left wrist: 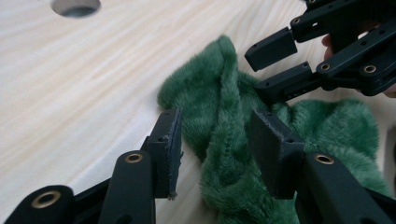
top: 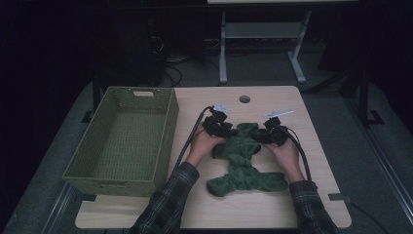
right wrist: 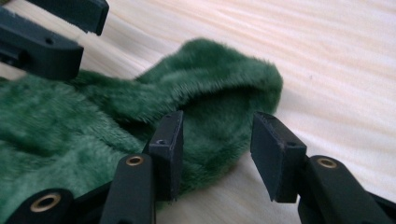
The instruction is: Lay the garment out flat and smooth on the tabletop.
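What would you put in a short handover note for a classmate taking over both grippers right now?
Left gripper: jaws open, astride a fold of the green fleece cloth, pads not pressing.
Right gripper: jaws open at the cloth's far end, nothing gripped.
The cloth lies crumpled on the wooden table, both grippers at its far end, facing each other.
The green woven basket on the left holds nothing that I can see.
Done: cloth reached.
Left, probably: grip the cloth, fold or lift it, perhaps into the basket.

Bare tabletop around a crumpled cloth

The table (top: 311,146) lies bare at three and twelve o'clock of the green cloth (top: 242,161); the woven basket (top: 124,139) blocks nine o'clock, beside the left gripper (top: 229,130).
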A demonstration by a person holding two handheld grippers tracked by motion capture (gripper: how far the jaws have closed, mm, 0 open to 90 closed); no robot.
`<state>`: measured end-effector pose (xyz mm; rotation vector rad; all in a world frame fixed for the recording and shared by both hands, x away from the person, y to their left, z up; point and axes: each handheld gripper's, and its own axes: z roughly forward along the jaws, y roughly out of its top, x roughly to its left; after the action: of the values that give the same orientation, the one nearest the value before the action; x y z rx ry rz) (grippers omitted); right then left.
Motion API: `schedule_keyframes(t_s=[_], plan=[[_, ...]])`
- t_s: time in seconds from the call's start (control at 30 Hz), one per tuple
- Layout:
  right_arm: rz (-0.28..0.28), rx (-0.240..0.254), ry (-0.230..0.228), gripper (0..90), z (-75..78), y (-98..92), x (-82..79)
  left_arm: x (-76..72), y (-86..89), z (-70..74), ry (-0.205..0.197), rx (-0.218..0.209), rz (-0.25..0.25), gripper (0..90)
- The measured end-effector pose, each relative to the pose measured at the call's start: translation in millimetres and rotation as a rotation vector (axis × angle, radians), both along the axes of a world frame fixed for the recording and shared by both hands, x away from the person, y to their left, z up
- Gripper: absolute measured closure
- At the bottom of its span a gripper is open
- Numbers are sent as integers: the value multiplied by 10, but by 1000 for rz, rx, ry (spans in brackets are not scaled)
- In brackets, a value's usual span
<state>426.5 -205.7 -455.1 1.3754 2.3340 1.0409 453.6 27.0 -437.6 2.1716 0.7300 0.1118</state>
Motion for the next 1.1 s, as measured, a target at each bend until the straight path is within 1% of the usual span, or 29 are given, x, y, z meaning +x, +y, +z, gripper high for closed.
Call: schedule_keyframes(t_s=[0.07,0.1,0.13,0.2,0.23,0.27,0.3,0.4,0.43,0.47,0.53,0.57,0.67,0.73,0.8,0.83,0.9,0.97,1.1], plan=[[-12,-12,-3,521,-42,-14,-25,-7,-30,-25,7,7,-7,530],[-13,-18,2,510,-60,-20,-36,-10,-49,-40,8,6,-8,527],[-15,-25,9,503,-78,-22,-42,-8,-62,-52,9,15,-10,527],[-11,-34,16,521,-117,-17,-51,-5,-88,-80,9,28,-7,529],[-12,-35,7,544,-138,-8,-63,-5,-98,-94,15,28,-5,533],[-9,-45,-16,574,-148,-8,-73,-2,-102,-105,15,36,-6,537],[-10,-51,-18,595,-148,-3,-82,4,-104,-113,16,51,-14,544],[-3,-70,-36,693,-150,1,-89,8,-140,-138,23,55,-18,546],[-1,-70,-40,720,-152,5,-94,4,-157,-144,25,65,-25,547],[-4,-69,-41,767,-154,11,-101,3,-169,-148,22,82,-37,552],[-1,-69,-44,838,-157,18,-108,-9,-202,-174,24,103,-46,588],[4,-69,-45,859,-159,16,-109,-14,-210,-187,28,115,-47,622],[7,-66,-51,877,-165,20,-115,-15,-196,-188,34,124,-51,767],[13,-64,-45,880,-160,13,-114,-15,-167,-140,19,129,-57,815],[14,-62,-44,881,-152,1,-116,-19,-128,-74,2,118,-49,832],[12,-56,-46,881,-140,-5,-120,-27,-110,-44,-3,97,-35,834],[10,-46,-65,881,-97,-25,-131,-26,-48,23,-18,84,-24,833],[6,-31,-89,882,-38,-45,-148,-31,24,77,-35,71,-2,833],[-5,-2,-133,884,102,-99,-190,-43,204,138,-65,40,44,834]])
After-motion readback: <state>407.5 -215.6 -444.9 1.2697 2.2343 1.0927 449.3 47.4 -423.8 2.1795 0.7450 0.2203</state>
